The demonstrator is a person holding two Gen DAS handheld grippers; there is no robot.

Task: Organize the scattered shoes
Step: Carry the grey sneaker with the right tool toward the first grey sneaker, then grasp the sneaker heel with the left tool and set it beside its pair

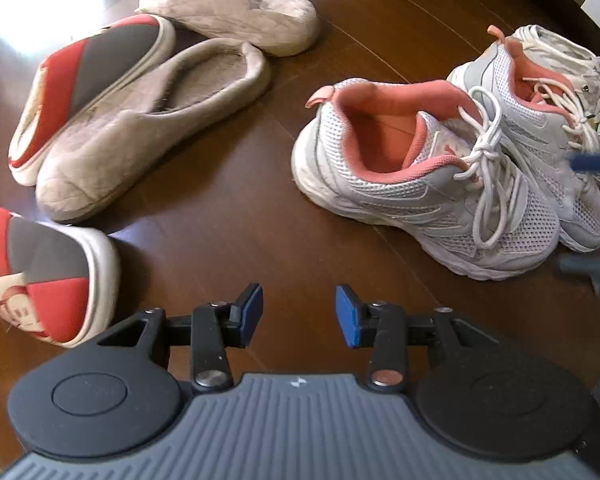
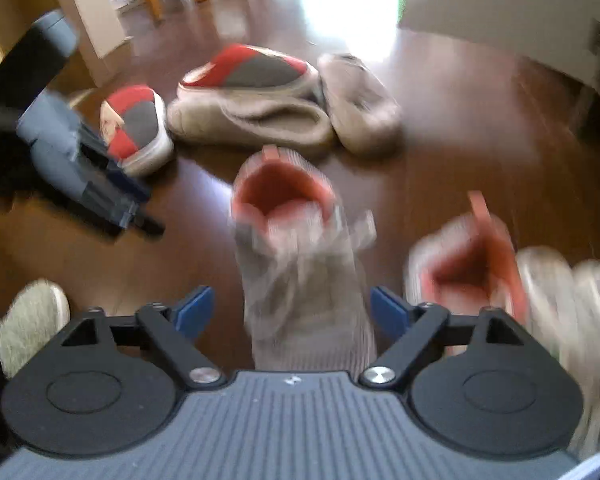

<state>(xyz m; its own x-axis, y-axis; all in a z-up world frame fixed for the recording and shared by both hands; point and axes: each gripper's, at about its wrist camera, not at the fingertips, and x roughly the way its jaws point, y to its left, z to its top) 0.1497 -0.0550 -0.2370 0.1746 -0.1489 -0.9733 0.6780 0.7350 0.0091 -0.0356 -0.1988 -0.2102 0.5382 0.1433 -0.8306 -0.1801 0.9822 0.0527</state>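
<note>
The right gripper was held wide around a white sneaker, pads apart from it. The left gripper was spread over bare floor.

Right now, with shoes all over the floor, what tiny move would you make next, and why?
Probably ease the right gripper forward and close it on the near pink-lined sneaker. Its fingers are open on either side of that sneaker's toe, while the left gripper hangs open over bare floor, holding nothing. The right view is blurred, so contact is uncertain.
</note>
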